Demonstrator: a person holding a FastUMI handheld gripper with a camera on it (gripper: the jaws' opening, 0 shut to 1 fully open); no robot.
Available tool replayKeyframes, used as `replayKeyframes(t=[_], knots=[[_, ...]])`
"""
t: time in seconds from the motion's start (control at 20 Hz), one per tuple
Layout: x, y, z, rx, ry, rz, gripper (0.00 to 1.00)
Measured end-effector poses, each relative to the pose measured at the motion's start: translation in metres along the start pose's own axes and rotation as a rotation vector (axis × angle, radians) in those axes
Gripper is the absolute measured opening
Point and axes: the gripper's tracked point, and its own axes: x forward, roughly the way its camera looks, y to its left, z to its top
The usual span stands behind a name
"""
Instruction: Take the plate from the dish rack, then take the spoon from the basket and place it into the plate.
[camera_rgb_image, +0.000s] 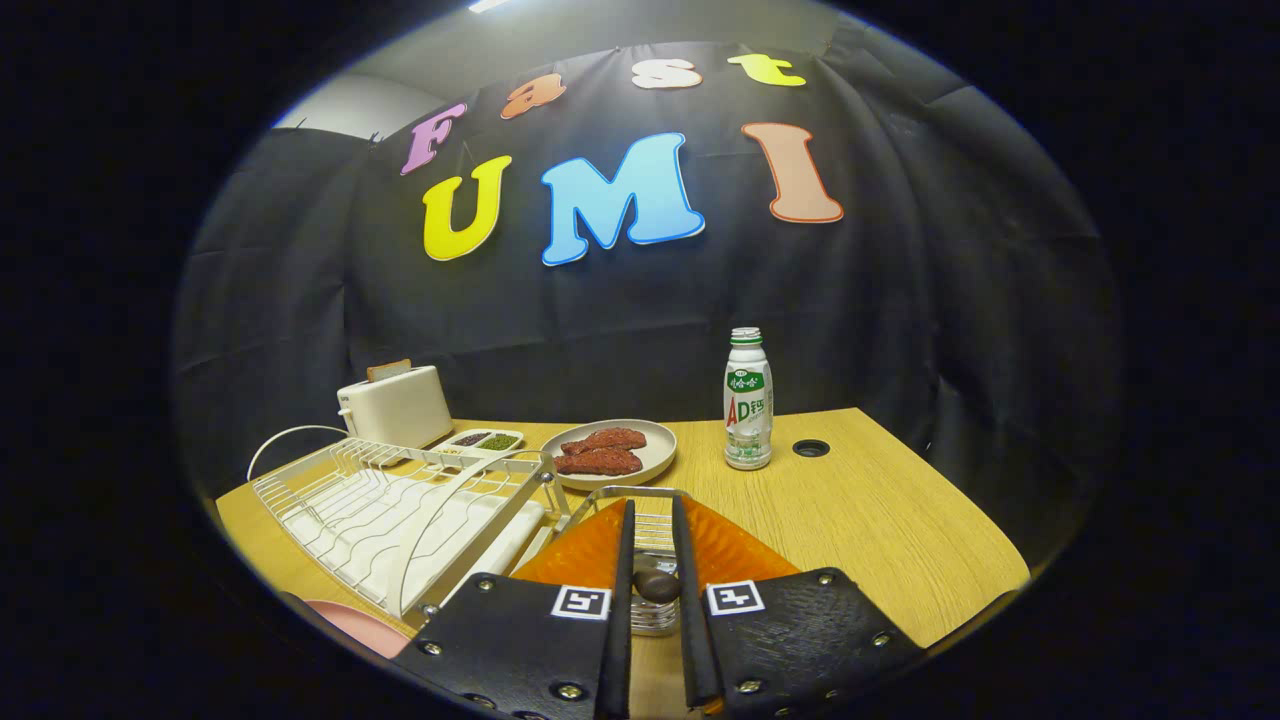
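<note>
A gripper points forward over a wooden table. Its fingers sit narrowly apart with a dark spoon handle end between them; whether both press on it cannot be told. Just beneath and ahead lies a wire basket. At ten o'clock from the fingers stands a white dish rack; a pink plate edge peeks out at eight o'clock, below the rack. Farther off at twelve o'clock sits a dish holding red food, a bottle at one o'clock, a toaster at eleven. The step looks like lifting the spoon: rise straight up, clear the basket wires, then swing toward the pink plate.
</note>
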Motion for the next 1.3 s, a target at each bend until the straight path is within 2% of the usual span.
replayKeyframes(t=[0.15, 0.2, 0.35, 0.4, 1.0, 1.3], knots=[[0.004, -0.001, 0.004, 0.053, -0.011, -0.013, 0.19], [0.004, 0.0, 0.003, 0.062, 0.002, -0.011, 0.16], [0.003, 0.002, -0.001, 0.087, 0.051, -0.009, 0.15], [0.001, 0.001, 0.003, 0.096, 0.055, -0.011, 0.11], [-0.001, 0.014, 0.049, 0.002, 0.087, 0.031, 0.1], [-0.029, 0.01, 0.084, -0.037, 0.06, 0.009, 0.1]])
